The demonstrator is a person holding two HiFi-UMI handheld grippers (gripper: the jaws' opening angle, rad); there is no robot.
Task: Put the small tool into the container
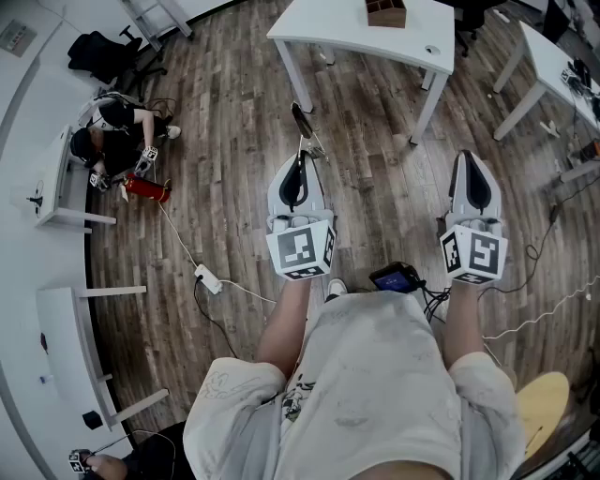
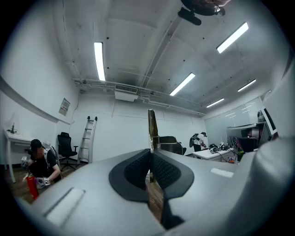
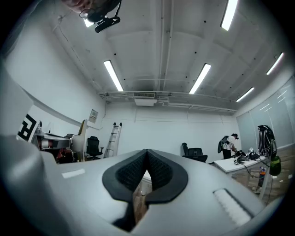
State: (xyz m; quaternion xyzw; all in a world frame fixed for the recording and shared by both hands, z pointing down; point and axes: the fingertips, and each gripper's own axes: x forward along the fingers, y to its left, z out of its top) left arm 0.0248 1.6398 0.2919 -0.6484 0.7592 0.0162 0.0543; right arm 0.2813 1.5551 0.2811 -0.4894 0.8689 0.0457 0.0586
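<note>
Small tool (image 1: 302,124) clamped in left gripper (image 1: 298,167), both grippers held up over wood floor (image 1: 225,141).

Tool is thin and flat, pinched between the left gripper's closed jaws and sticking out past the tips, standing upright in the left gripper view. The brown container (image 1: 385,12) sits on a white table (image 1: 375,45), well ahead of the left gripper and off to its right, apart from the tool. Right gripper (image 1: 472,161), level with the left and off to its right, is clenched with nothing between its jaws.
</note>
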